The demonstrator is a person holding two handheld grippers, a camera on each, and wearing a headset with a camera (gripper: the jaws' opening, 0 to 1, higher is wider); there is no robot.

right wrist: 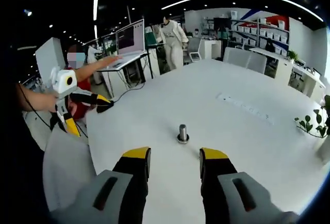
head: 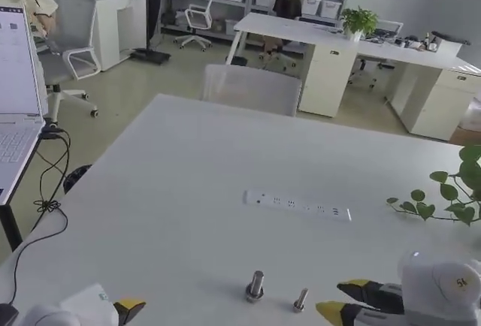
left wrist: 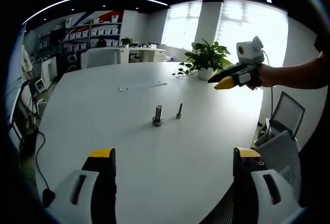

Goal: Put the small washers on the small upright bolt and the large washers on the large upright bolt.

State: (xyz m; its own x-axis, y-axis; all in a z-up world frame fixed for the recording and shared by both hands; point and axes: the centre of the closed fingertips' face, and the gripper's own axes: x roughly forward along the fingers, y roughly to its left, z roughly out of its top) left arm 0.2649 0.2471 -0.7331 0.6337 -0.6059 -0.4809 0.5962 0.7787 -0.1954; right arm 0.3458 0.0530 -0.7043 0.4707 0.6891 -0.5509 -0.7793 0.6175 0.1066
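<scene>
Two bolts stand upright on the white table near its front edge: a large steel bolt and, just to its right, a small bolt. Right of the small bolt my right gripper hovers open, holding nothing. The left gripper pokes in at the lower left corner. In the left gripper view the left gripper is wide open, with the large bolt and small bolt ahead, and the right gripper beyond them. The right gripper points at the large bolt.
A white power strip lies flat in the middle of the table. Plant leaves hang over the right edge. To the left, a laptop sits on a side desk with cables trailing down. A grey chair stands at the far edge.
</scene>
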